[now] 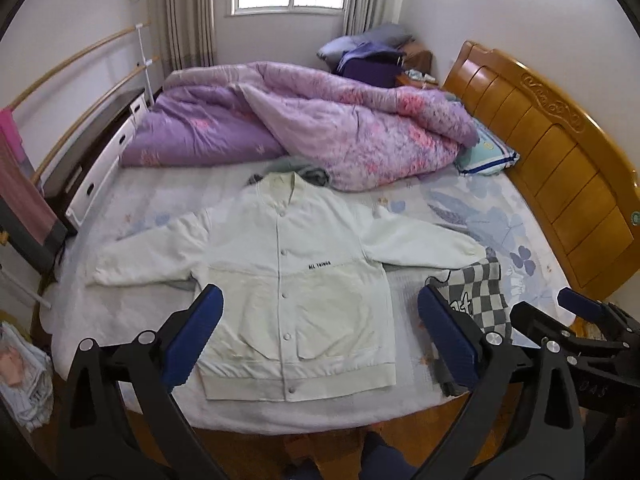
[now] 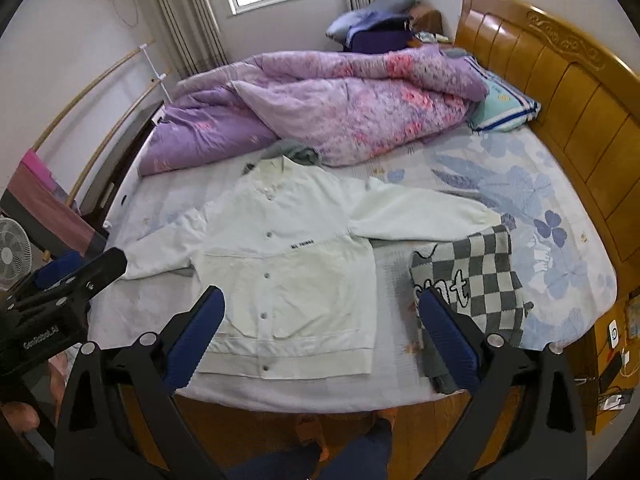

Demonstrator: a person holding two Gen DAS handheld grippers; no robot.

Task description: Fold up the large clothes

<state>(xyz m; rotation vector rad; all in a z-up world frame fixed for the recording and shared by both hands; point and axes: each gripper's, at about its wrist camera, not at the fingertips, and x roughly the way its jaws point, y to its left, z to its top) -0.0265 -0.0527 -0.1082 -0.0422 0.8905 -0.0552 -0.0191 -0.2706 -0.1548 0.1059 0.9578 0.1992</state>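
you held the left gripper and right gripper released and empty above the bed, the pale jacket spread flat between and beyond their fingers, sleeves out, seemingly ready for a first fold.

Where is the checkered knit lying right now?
In both views the checkered knit lies on the bed right of the white jacket, just past its right sleeve cuff, near the mattress's front edge.
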